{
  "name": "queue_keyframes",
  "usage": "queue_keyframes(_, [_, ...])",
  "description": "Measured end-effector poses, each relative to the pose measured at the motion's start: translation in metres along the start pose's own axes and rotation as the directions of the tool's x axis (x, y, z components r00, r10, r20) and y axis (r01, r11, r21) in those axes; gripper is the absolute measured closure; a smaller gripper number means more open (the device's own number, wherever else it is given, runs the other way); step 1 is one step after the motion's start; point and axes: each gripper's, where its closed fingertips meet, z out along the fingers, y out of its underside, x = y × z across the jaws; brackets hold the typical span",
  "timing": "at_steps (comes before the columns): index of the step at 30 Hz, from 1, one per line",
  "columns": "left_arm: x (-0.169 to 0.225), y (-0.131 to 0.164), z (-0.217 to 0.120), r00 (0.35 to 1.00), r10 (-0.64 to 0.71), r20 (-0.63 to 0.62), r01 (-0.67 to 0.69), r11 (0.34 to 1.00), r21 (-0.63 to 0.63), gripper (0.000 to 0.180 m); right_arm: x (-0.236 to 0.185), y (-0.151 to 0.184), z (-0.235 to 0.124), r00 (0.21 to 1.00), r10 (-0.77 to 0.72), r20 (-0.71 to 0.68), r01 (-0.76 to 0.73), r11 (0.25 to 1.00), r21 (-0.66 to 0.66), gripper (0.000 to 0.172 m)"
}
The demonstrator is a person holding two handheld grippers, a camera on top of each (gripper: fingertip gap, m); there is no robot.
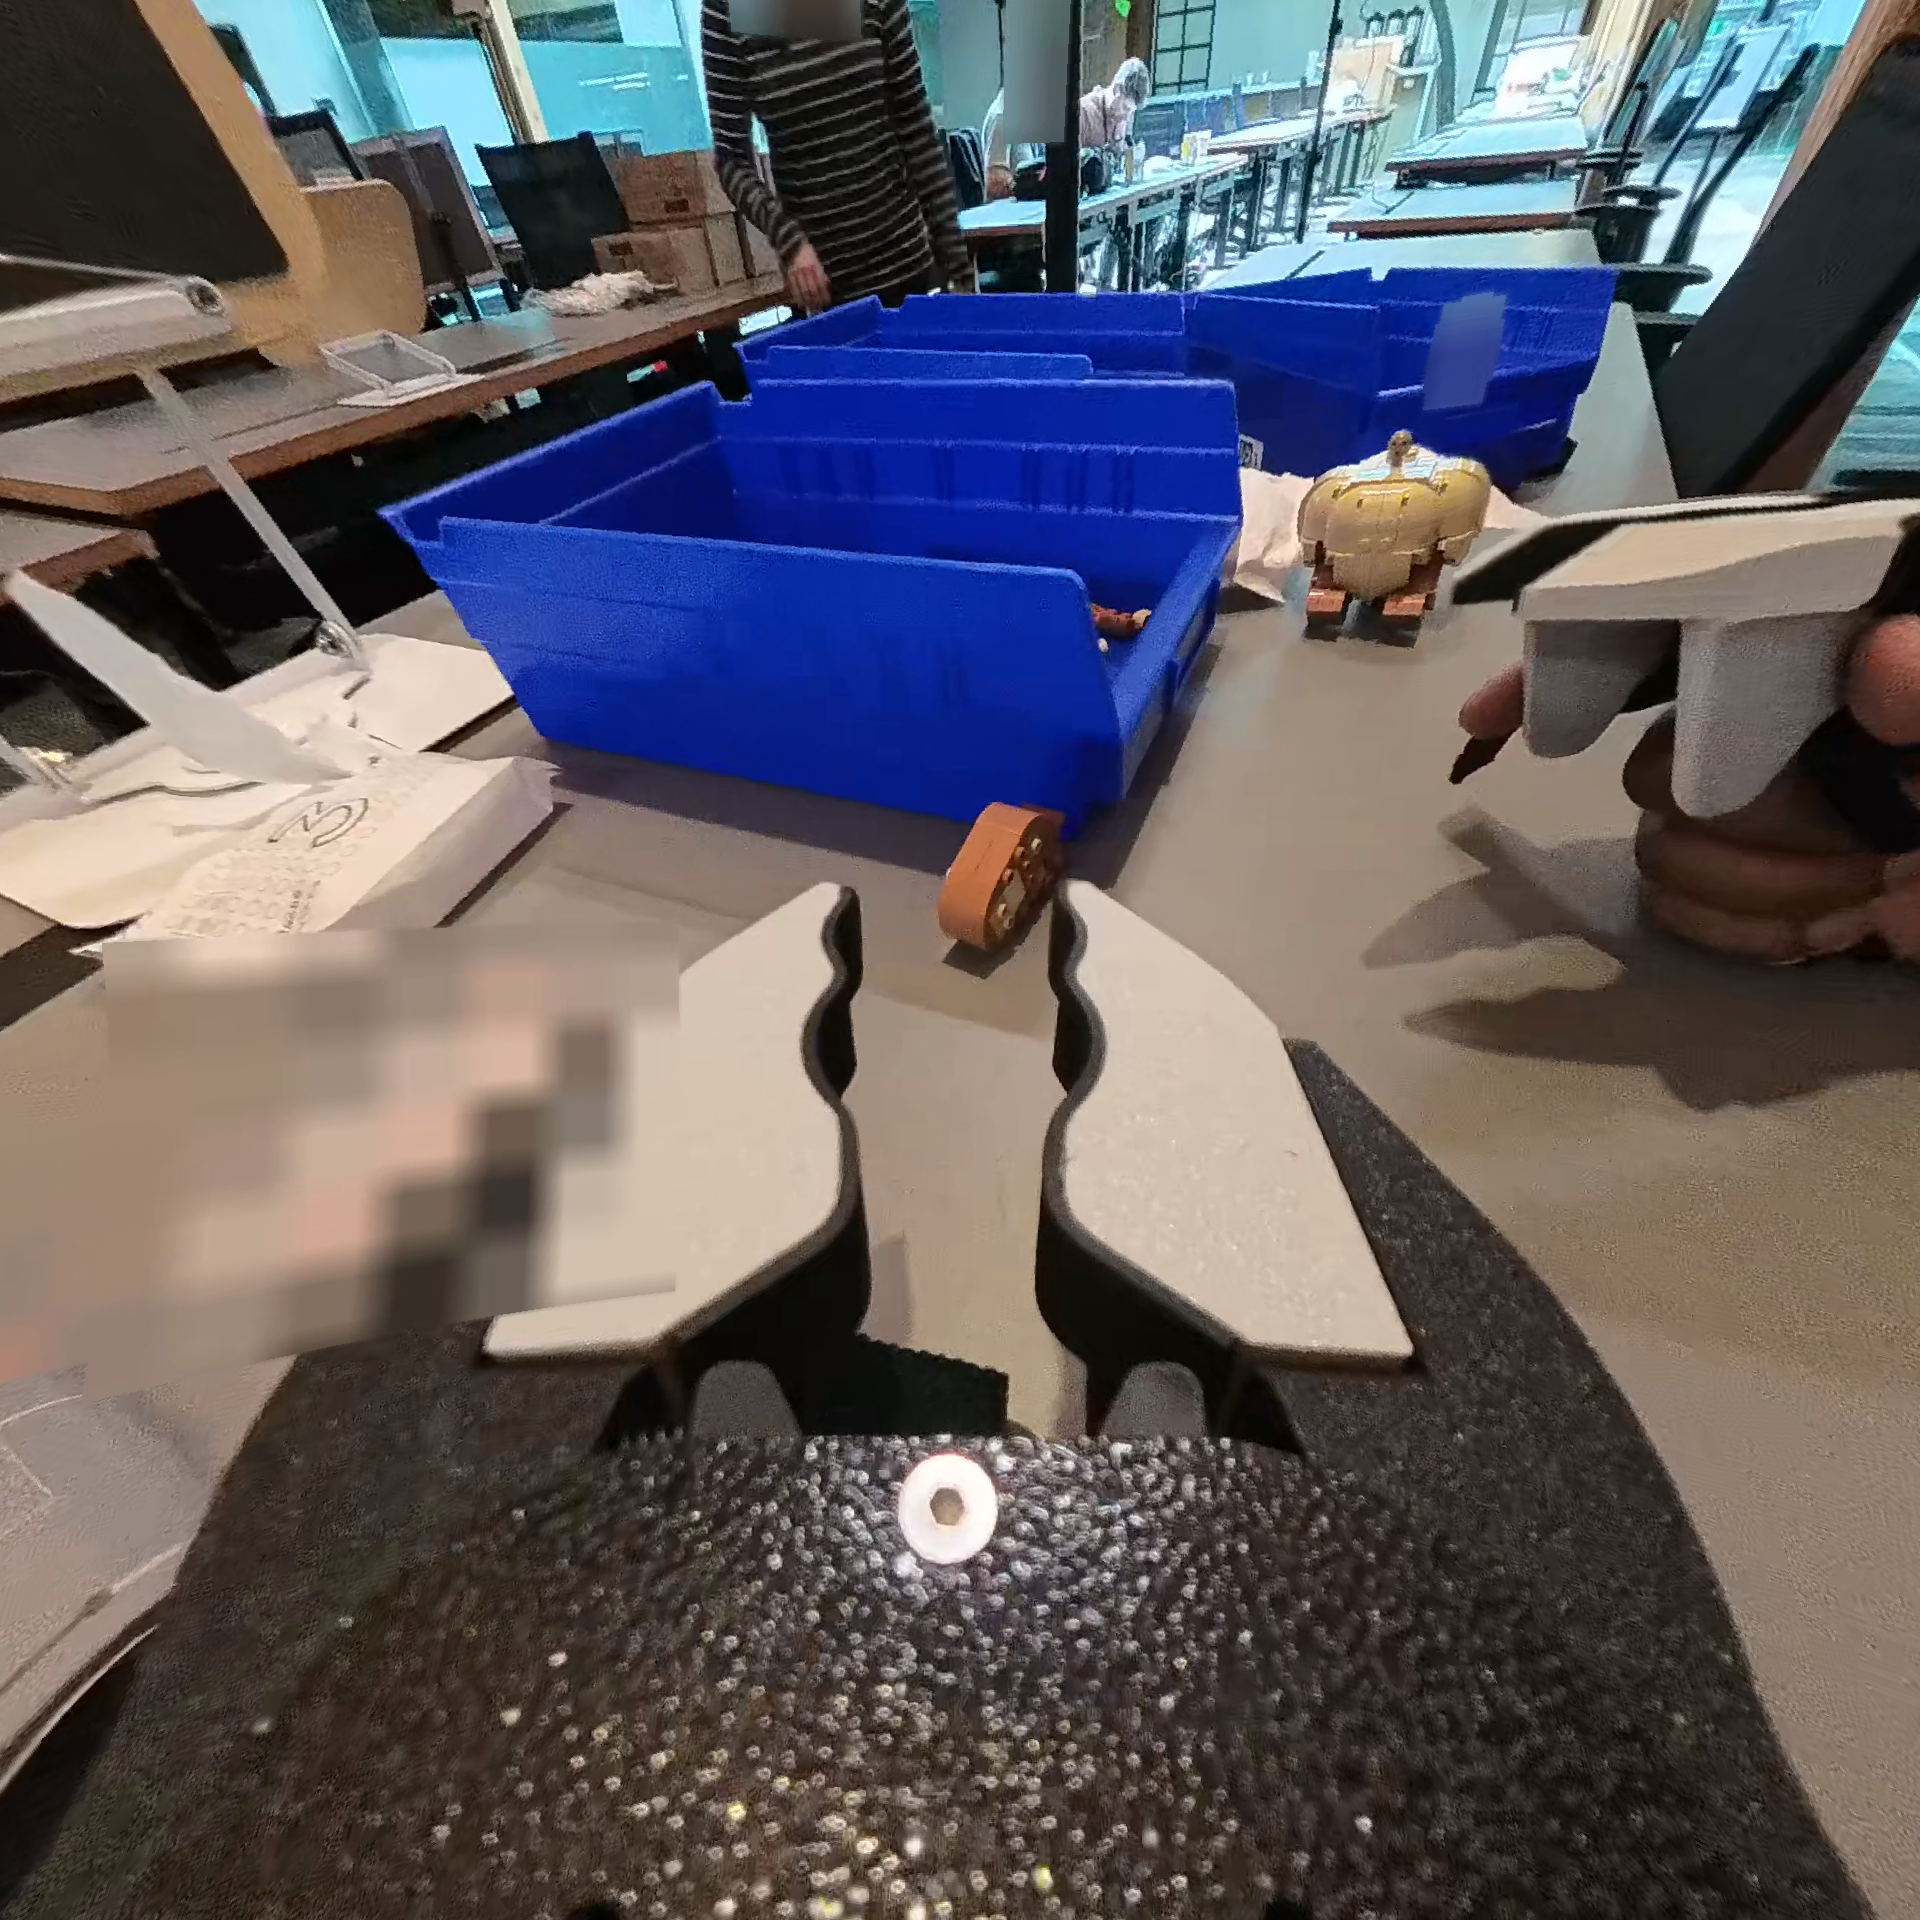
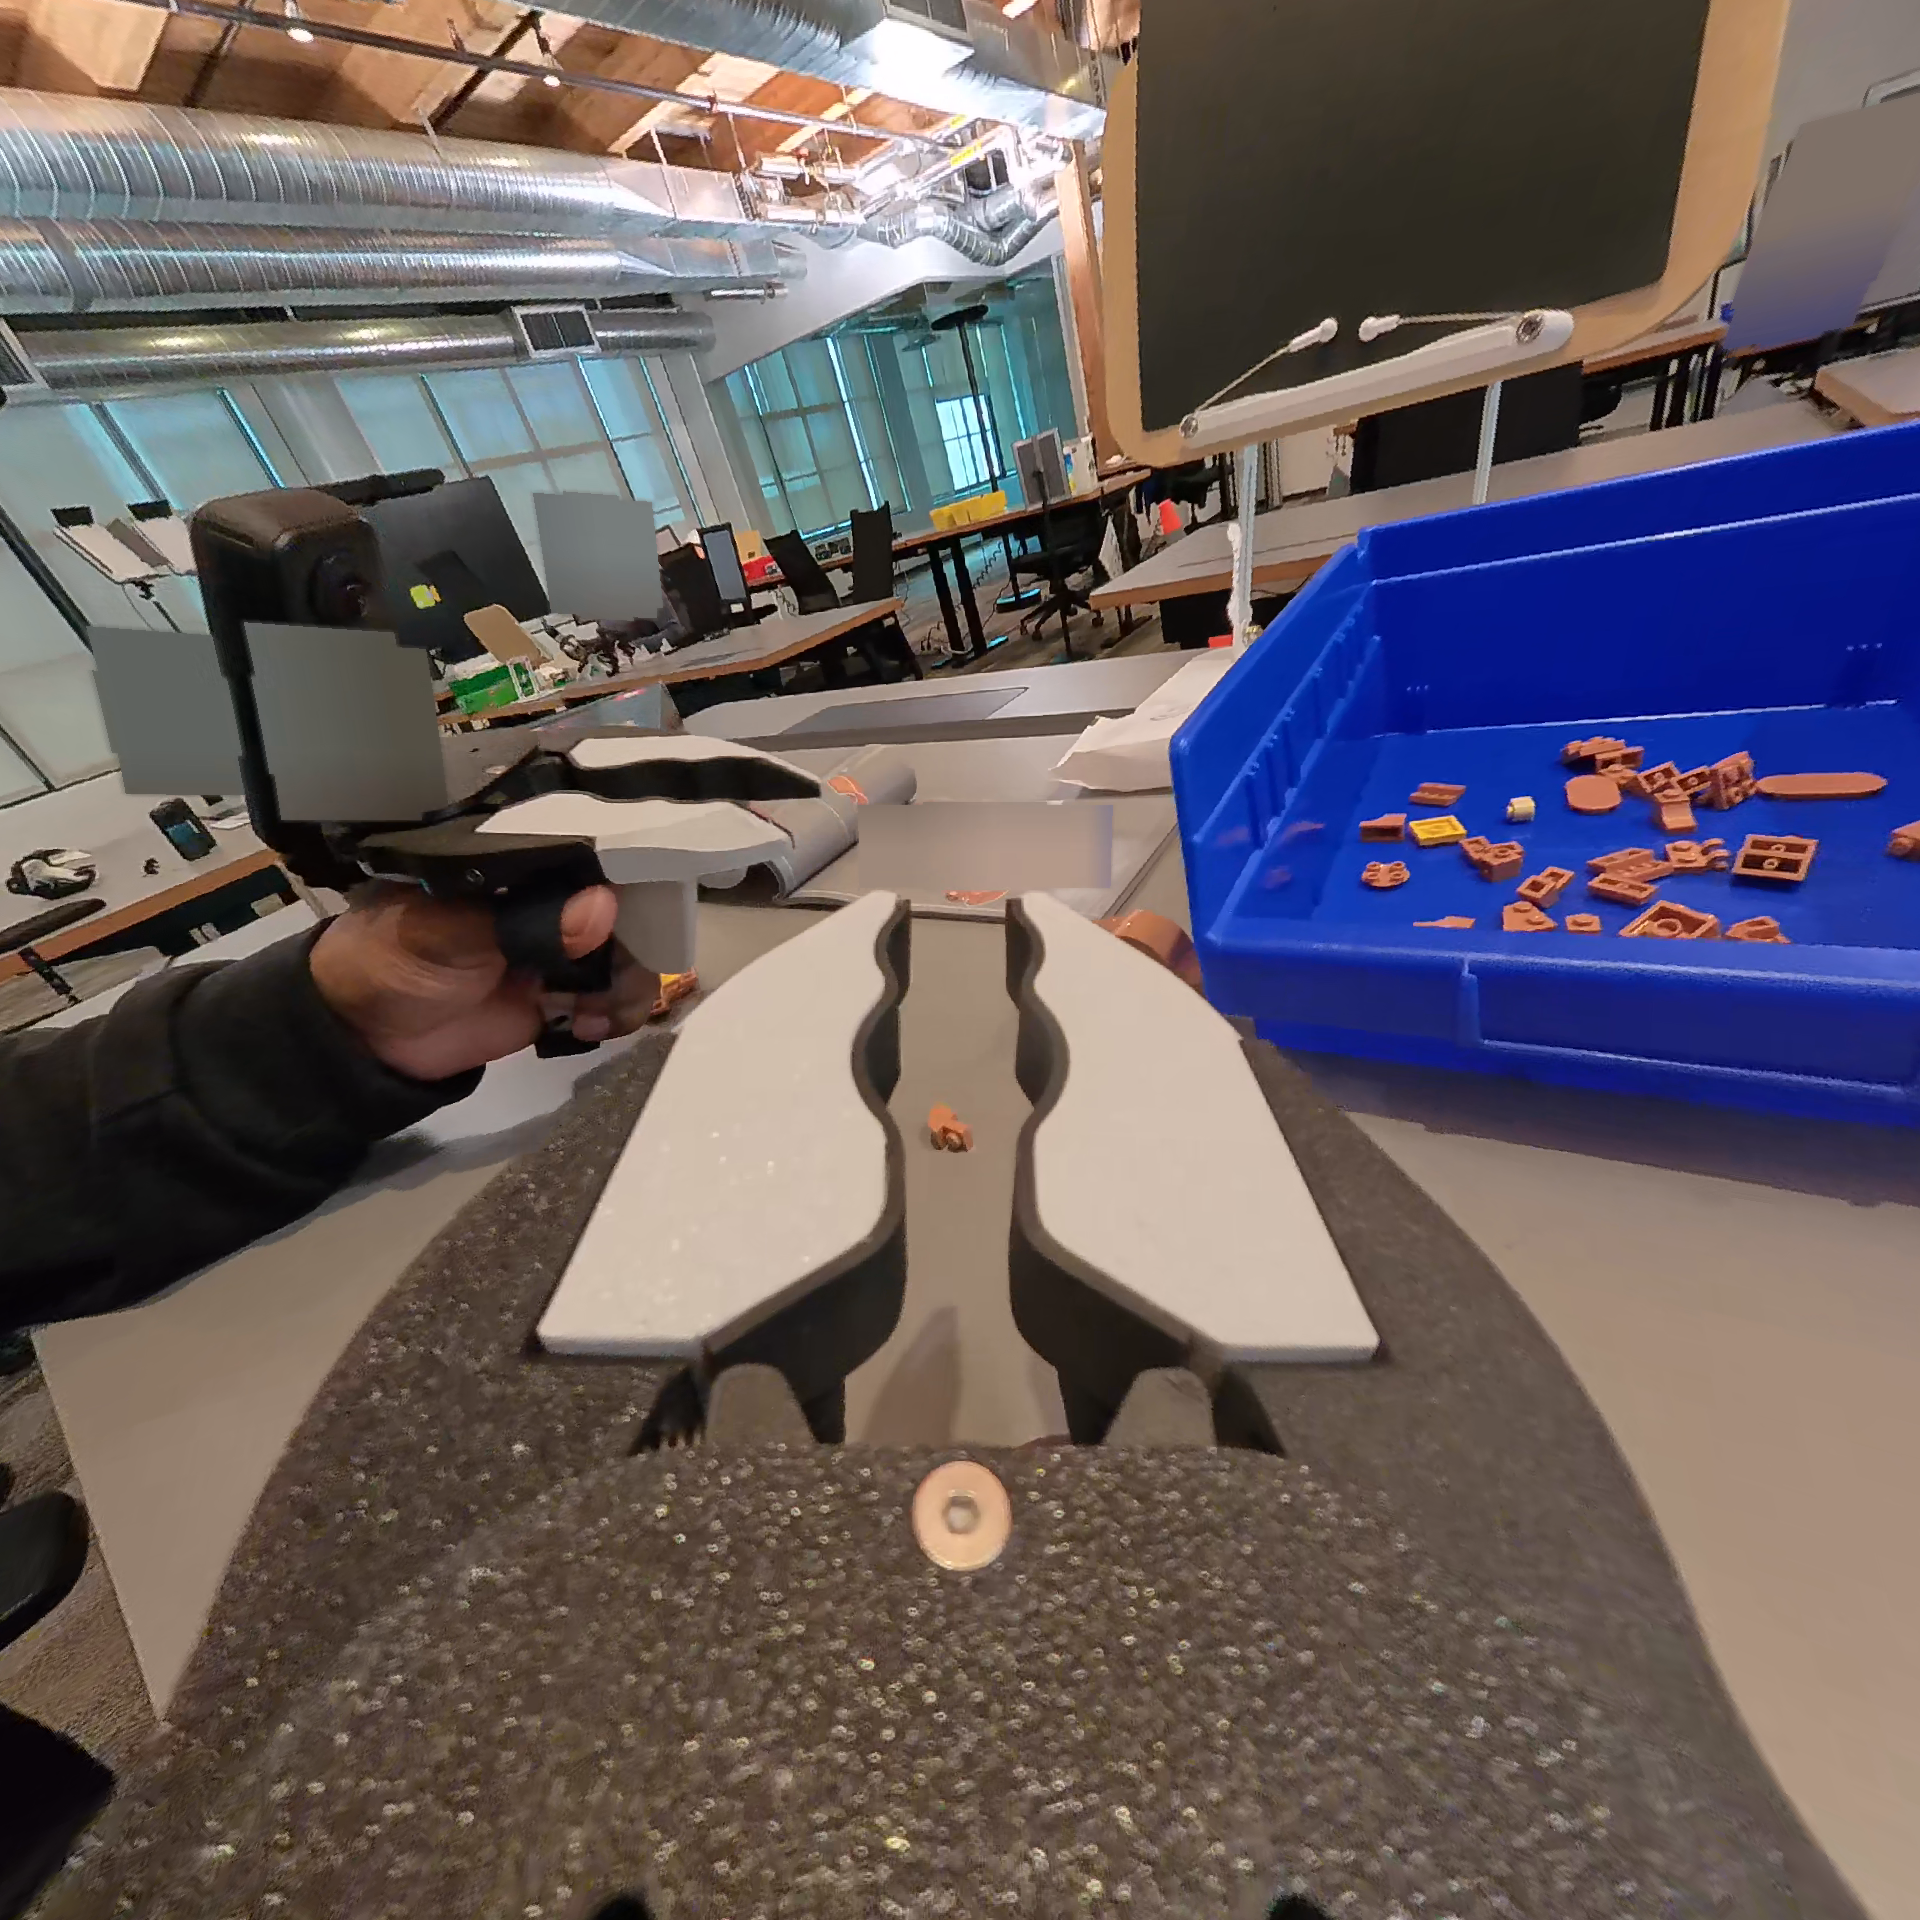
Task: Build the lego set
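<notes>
My left gripper (image 1: 956,909) is open and holds nothing. An orange-brown oval brick piece (image 1: 1000,875) stands on edge on the grey table (image 1: 1299,883), just ahead of the fingertips and near the right one, apart from both pads. It also shows in the right wrist view (image 2: 1162,928), beside the blue bin (image 2: 1455,997). My right gripper (image 2: 956,914) is open with a narrow gap and holds nothing. A tiny brown piece (image 2: 948,1127) lies on the table, seen through that gap. A hand holds the left gripper (image 2: 795,810) to the left in that view.
The blue bin (image 1: 790,644) holds several loose brown bricks (image 2: 1662,842). More blue bins (image 1: 1351,343) stand behind. A tan brick model (image 1: 1390,525) stands at the right. White paper bags (image 1: 260,842) lie at the left. An open booklet (image 2: 935,847) lies ahead. A person in a striped top (image 1: 831,156) stands behind. The orange-brown oval brick piece (image 1: 1000,875) sits 10 centimetres or so from the ends of my left fingers.
</notes>
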Motion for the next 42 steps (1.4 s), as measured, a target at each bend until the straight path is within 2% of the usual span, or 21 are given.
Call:
queue_keyframes(6, [0.0, -0.001, -0.013, 1.0, 0.001, -0.004, -0.001, 1.0, 0.023, 0.147, -0.001, -0.003, -0.002, 1.0, -0.017, -0.009, 0.017, 1.0, 0.022, 0.155])
queue_keyframes(14, [0.017, -0.004, -0.013, 0.992, -0.026, -0.124, 0.025, 1.0, -0.009, 0.143, 0.001, -0.006, -0.003, 1.0, -0.019, -0.018, 0.02, 0.999, 0.048, 0.154])
queue_keyframes(23, [0.025, 0.009, -0.023, 0.973, -0.079, -0.219, 0.064, 0.995, -0.071, 0.139, -0.001, -0.006, -0.004, 1.0, -0.023, -0.01, 0.024, 0.998, 0.05, 0.154])
queue_keyframes(32, [0.049, 0.044, -0.044, 0.916, 0.013, -0.401, -0.116, 0.966, -0.233, 0.137, -0.005, -0.004, -0.004, 1.0, -0.022, 0.011, 0.021, 0.999, 0.037, 0.153])
queue_keyframes(39, [0.046, 0.061, -0.053, 0.917, 0.006, -0.399, -0.144, 0.938, -0.317, 0.137, -0.006, -0.001, -0.002, 1.0, -0.008, 0.021, 0.008, 1.0, 0.014, 0.154])
queue_keyframes(42, [0.032, 0.054, -0.058, 0.931, 0.04, -0.364, -0.162, 0.936, -0.311, 0.137, -0.006, 0.001, 0.0, 1.0, -0.003, 0.025, 0.003, 1.0, -0.003, 0.154])
